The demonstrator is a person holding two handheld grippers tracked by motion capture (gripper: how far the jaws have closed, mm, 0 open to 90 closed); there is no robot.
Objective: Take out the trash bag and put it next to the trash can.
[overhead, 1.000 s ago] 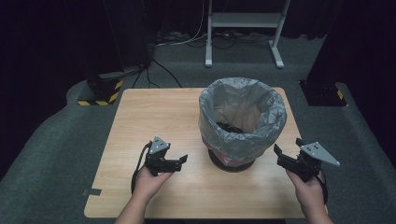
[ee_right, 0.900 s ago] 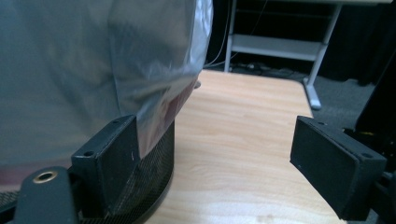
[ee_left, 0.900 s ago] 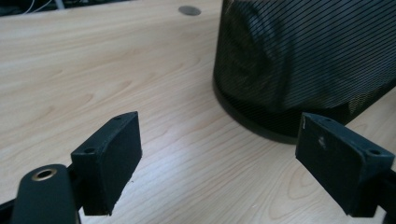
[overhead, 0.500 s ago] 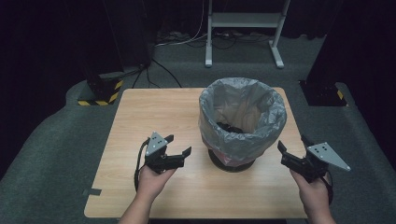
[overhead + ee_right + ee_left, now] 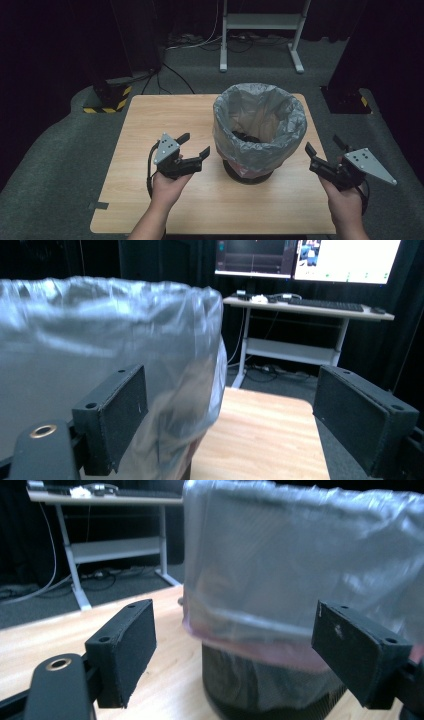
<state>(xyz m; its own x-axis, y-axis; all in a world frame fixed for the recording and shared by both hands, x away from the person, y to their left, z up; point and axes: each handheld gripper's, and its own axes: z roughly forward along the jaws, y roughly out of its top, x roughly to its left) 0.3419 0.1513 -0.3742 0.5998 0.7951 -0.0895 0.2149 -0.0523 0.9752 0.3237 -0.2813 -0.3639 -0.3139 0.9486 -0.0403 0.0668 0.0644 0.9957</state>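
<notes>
Bin liner [image 5: 260, 131], a grey translucent plastic bag, is draped over the rim of a dark mesh wastebasket [image 5: 248, 173] that stands on the wooden tabletop [image 5: 150, 120], toward its right edge and roughly midway between the far and near edges. Its top is folded down over the outside of the basket, with a pinkish band at the lower hem in the left gripper view, and something dark lies at the bottom inside. Judged from how things lie, the work on the bag has not begun: neither tool touches the plastic, and the whole lifting or gathering of the liner seems left to do. The left gripper [image 5: 194, 148] hovers over the tabletop just left of the basket, jaws spread wide and empty, aimed at the liner's side; in its own view the bag's hem hangs between the two black pads [image 5: 125, 650], beyond them. The right gripper [image 5: 324, 147] is held at the tabletop's right edge, near the basket's right side, jaws likewise wide apart and holding nothing, the liner's wall close to its left-hand pad [image 5: 114, 415]
</notes>
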